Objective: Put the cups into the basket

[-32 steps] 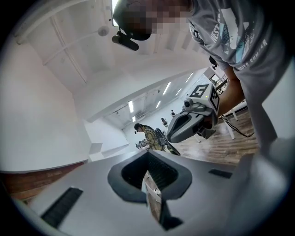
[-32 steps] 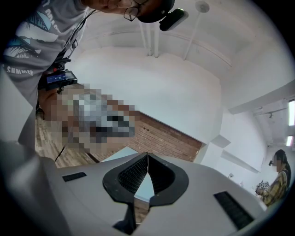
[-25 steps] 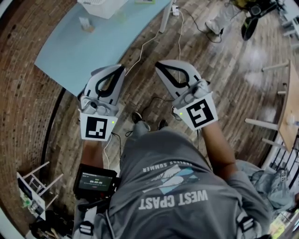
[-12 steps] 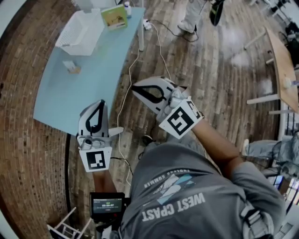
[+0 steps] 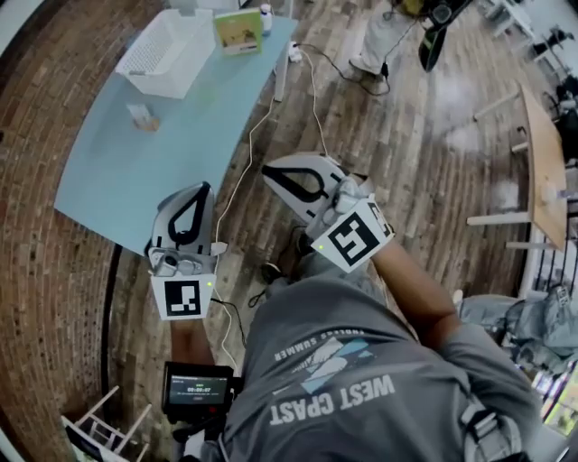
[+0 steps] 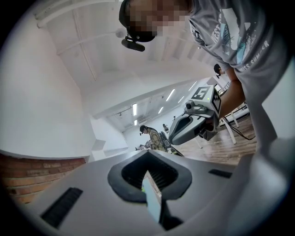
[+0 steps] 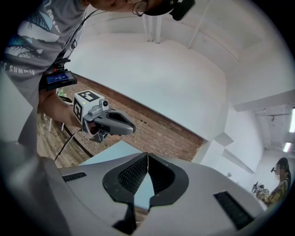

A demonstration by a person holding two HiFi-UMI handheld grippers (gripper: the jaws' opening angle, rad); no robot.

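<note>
A white slatted basket [image 5: 172, 83] stands at the far end of the light blue table [image 5: 126, 180]. One small pale cup [image 5: 140, 117] sits on the table just in front of it. My left gripper [image 5: 202, 187] hovers at the table's near edge, shut and holding nothing. My right gripper [image 5: 267, 170] hangs over the wooden floor right of the table, also shut and empty. The left gripper view shows its own jaws [image 6: 147, 153] closed, with the right gripper [image 6: 191, 126] beyond. In the right gripper view the jaws [image 7: 147, 155] meet over the table, and the left gripper [image 7: 110, 122] floats beyond.
A green-fronted card [image 5: 237, 32] and a small bottle [image 5: 265, 16] stand by the basket. A cable [image 5: 242, 176] runs across the wooden floor beside the table. A person [image 5: 379, 41] stands at the far side. A wooden table [image 5: 542, 153] is at the right.
Both grippers have shifted toward the table, the left now at its near edge. The head has turned, so the whole basket and more of the table show. Both jaws stay shut.
</note>
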